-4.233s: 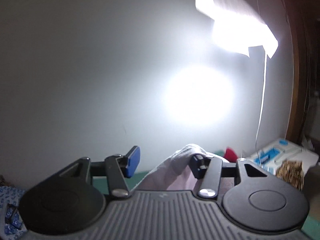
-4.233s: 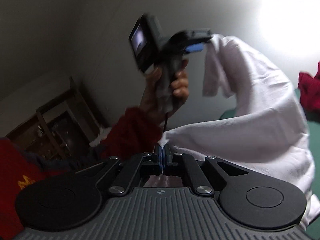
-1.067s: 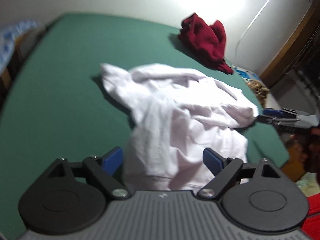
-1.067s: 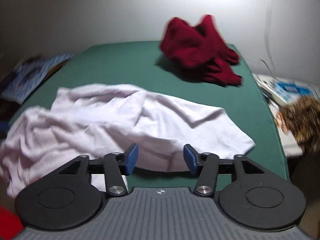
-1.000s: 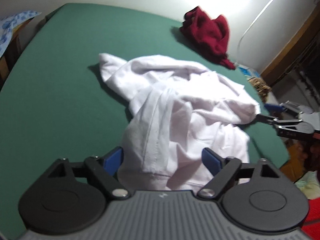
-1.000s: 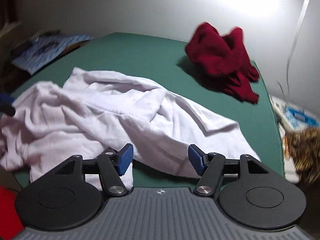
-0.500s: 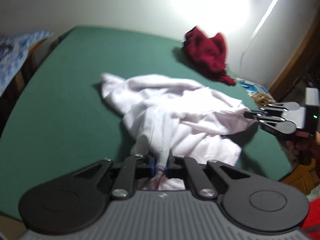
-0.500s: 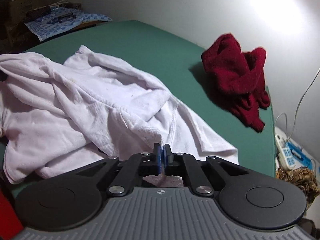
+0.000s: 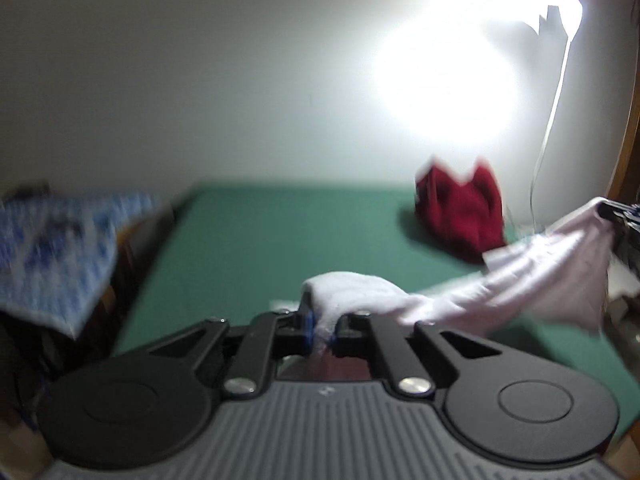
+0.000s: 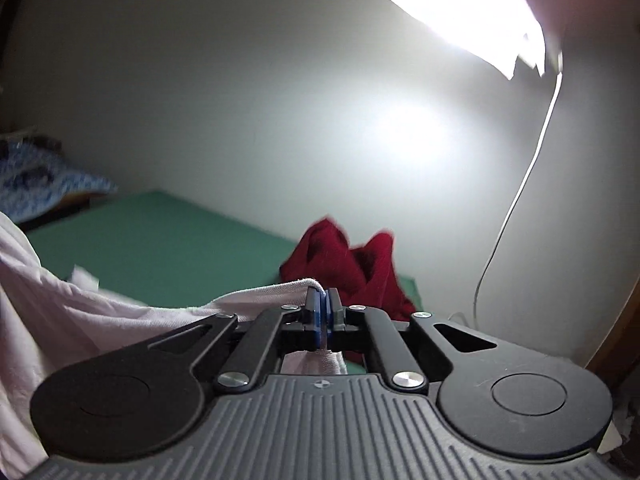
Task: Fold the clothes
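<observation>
A pale white garment point(image 9: 500, 284) hangs stretched above the green table point(image 9: 260, 248), held at two points. My left gripper point(image 9: 322, 330) is shut on one bunched edge of it. In the right wrist view the same garment point(image 10: 80, 320) sags away to the left, and my right gripper point(image 10: 325, 320) is shut on another edge. The right gripper also shows in the left wrist view at the far right edge point(image 9: 618, 216), pinching the cloth there. A crumpled dark red garment point(image 9: 460, 216) lies at the table's far right; the right wrist view has this red garment point(image 10: 352, 264) just beyond the jaws.
A blue patterned cloth point(image 9: 52, 248) covers something left of the table, seen as the blue cloth point(image 10: 36, 184) in the right wrist view too. A bright lamp point(image 10: 468, 12) with a thin white cord point(image 10: 520, 184) hangs by the grey wall. A wooden frame point(image 9: 630, 128) stands at the right.
Both grippers closed on edges of the white garment and rose, lifting it off the table and stretching it between them. Both views tilted up toward the wall.
</observation>
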Demonstrator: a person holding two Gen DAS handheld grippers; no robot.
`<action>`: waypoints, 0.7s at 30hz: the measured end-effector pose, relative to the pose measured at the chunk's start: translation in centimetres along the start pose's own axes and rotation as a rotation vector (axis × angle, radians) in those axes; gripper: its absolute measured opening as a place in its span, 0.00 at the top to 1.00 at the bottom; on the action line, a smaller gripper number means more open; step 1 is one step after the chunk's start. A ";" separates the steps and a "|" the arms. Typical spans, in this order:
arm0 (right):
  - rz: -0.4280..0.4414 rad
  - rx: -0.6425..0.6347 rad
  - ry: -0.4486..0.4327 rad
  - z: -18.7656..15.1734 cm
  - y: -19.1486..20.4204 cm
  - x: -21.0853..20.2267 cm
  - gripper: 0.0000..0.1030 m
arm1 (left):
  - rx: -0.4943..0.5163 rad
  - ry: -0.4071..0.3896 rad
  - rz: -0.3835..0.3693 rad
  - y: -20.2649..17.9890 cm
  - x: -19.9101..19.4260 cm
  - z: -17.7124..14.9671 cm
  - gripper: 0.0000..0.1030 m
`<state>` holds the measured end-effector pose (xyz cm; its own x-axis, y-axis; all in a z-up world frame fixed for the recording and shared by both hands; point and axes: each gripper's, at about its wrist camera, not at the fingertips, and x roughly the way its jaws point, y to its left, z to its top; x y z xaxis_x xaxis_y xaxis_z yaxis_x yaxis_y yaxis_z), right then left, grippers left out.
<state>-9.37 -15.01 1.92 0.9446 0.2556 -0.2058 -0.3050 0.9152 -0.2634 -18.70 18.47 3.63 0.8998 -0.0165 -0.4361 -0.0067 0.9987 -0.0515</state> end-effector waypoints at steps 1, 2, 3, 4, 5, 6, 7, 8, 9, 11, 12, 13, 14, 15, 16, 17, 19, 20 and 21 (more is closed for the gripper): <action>-0.020 0.019 -0.055 1.8 -0.5 -0.9 0.99 | 0.015 -0.066 0.007 0.5 -1.0 1.8 0.98; -0.029 0.034 -0.108 3.5 -0.8 -1.9 0.99 | 0.029 -0.130 0.011 0.9 -2.2 3.4 0.97; -0.038 0.046 -0.159 5.1 -1.0 -2.9 0.99 | 0.038 -0.188 0.012 1.4 -3.3 5.0 0.97; -0.048 0.056 -0.210 6.6 -1.2 -3.9 0.99 | 0.045 -0.246 0.014 1.8 -4.4 6.5 0.97; -0.065 0.065 -0.259 8.0 -1.2 -4.9 0.99 | 0.052 -0.304 0.015 2.4 -5.6 7.8 0.97; -0.084 0.074 -0.307 9.3 -1.2 -6.0 0.99 | 0.060 -0.361 0.016 2.9 -6.8 9.1 0.97; -0.119 0.084 -0.354 10.5 -1.1 -7.0 1.00 | 0.071 -0.404 0.021 3.3 -7.8 10.0 0.97; -0.158 0.094 -0.401 11.6 -1.0 -8.0 1.00 | 0.084 -0.449 0.029 3.7 -8.9 10.9 0.97; -0.178 0.115 -0.441 12.6 -1.1 -9.0 1.00 | 0.092 -0.490 0.028 4.1 -10.0 11.8 0.97; -0.191 0.164 -0.501 14.5 -1.6 -10.8 1.00 | 0.094 -0.542 -0.013 5.0 -11.5 13.3 0.96; -0.189 0.186 -0.505 15.1 -1.6 -11.3 1.00 | 0.100 -0.546 -0.038 5.4 -11.7 13.8 0.95; -0.188 0.206 -0.504 15.7 -1.7 -11.7 0.99 | 0.113 -0.537 -0.045 5.5 -11.4 14.0 0.95; -0.163 0.221 -0.461 16.0 -1.5 -11.6 0.91 | 0.128 -0.524 -0.047 5.5 -11.1 14.1 0.95; -0.111 0.222 -0.392 15.5 -0.8 -10.9 0.88 | 0.149 -0.500 -0.040 5.3 -10.5 13.8 0.95; -0.054 0.221 -0.321 14.9 -0.1 -10.2 0.82 | 0.166 -0.469 -0.035 5.1 -9.8 13.2 0.95; 0.003 0.219 -0.249 14.2 0.6 -9.4 0.66 | 0.172 -0.422 -0.035 5.2 -8.8 12.4 0.95; 0.143 0.184 -0.103 10.7 3.7 -7.9 0.38 | 0.176 -0.328 -0.024 5.8 -6.9 10.5 0.95; 0.214 0.164 -0.030 8.8 5.4 -7.1 0.32 | 0.177 -0.293 -0.016 6.4 -6.3 9.5 0.95; 0.275 0.134 0.054 6.5 7.4 -6.3 0.32 | 0.177 -0.258 -0.009 7.0 -5.7 8.5 0.95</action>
<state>-16.81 -7.80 7.36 0.8201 0.4858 -0.3025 -0.5263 0.8478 -0.0652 -20.20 25.98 13.37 0.9806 -0.0348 -0.1931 0.0575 0.9919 0.1132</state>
